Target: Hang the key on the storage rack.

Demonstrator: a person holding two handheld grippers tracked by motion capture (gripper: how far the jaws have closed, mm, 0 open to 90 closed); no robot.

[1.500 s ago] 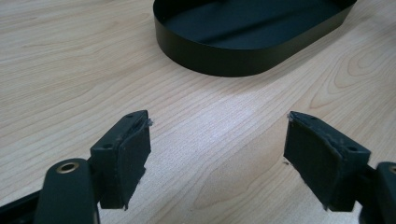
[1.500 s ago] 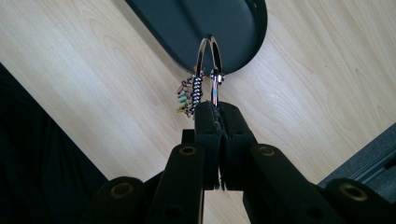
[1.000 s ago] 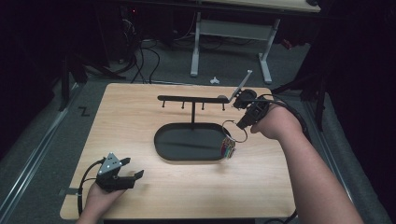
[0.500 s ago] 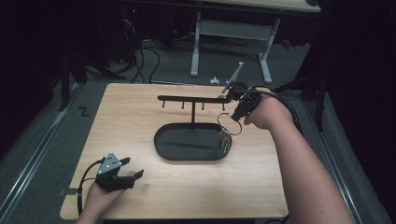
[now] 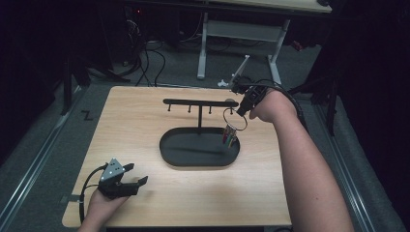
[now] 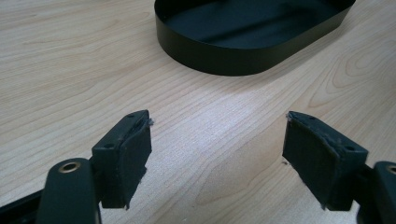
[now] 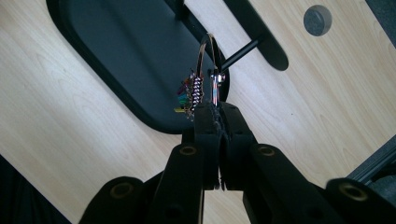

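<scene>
A black stand has an oval tray (image 5: 167, 152) as its base, an upright post (image 5: 199, 118) and a crossbar (image 5: 193, 102) with short pegs. My right gripper (image 5: 241, 110) is shut on a metal ring (image 5: 235, 117) with a bunch of small coloured pieces (image 5: 229, 135) dangling over the tray's right end. In the right gripper view the ring (image 7: 205, 51) stands just past the right gripper (image 7: 218, 109), close to a peg (image 7: 240, 51) under the crossbar (image 7: 261, 35). My left gripper (image 5: 135, 181) rests open at the front left, the left gripper (image 6: 217, 158) holding nothing.
A round grey disc (image 5: 231, 102) is set in the tabletop just past the crossbar's right end. The tray wall (image 6: 233, 60) lies ahead of my left gripper. A white desk frame (image 5: 241, 34) stands on the floor behind the table.
My right gripper has carried the ring up and back, from the tray's right edge toward the crossbar's right end. The left gripper has stayed still.
</scene>
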